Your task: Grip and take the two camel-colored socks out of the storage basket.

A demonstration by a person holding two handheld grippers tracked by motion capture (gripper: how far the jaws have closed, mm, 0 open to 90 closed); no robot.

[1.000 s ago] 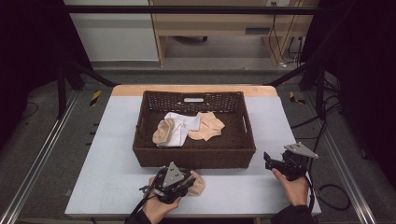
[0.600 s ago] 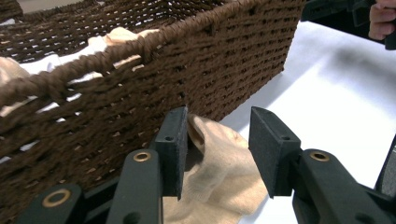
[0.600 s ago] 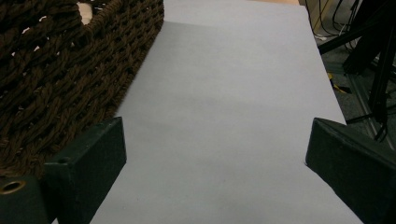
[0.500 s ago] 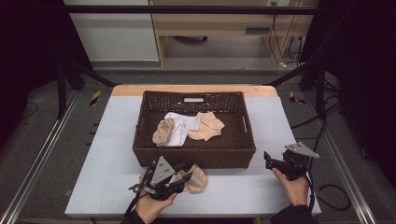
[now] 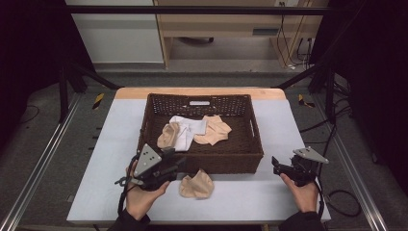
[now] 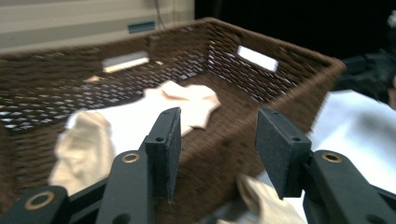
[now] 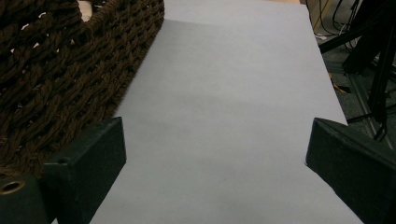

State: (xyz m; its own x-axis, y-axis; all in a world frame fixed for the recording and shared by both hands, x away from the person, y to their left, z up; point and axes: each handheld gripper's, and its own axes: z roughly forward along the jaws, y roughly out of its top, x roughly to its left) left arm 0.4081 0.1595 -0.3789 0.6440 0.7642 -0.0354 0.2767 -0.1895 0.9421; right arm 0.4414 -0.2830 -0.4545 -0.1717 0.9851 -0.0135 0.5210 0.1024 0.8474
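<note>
A dark brown wicker basket point(image 5: 248, 154) stands mid-table. Inside it lie a beige sock point(image 5: 168, 134), a white sock point(image 5: 190, 126) and a peach sock point(image 5: 215, 131). Another beige sock point(image 5: 196, 185) lies on the table just in front of the basket's front wall. My left gripper point(image 5: 177, 161) hovers to that sock's left, at the front wall, open with nothing between its jaws. In the left gripper view my left gripper point(image 6: 219, 126) looks over the basket point(image 6: 299, 79), with the loose sock point(image 6: 261, 200) below it. My right gripper point(image 5: 276, 166) is wide open beside the basket's right front corner.
The table top point(image 5: 110, 159) is covered in pale blue-grey. In the right gripper view my right gripper point(image 7: 215, 140) faces bare table point(image 7: 224, 93), with the basket's wall point(image 7: 60, 70) at the left. Cables and metal frame legs stand beyond the table's right edge.
My left gripper has moved left and toward the basket's front wall, away from the beige sock, which now lies uncovered on the table. The right gripper has stayed put.
</note>
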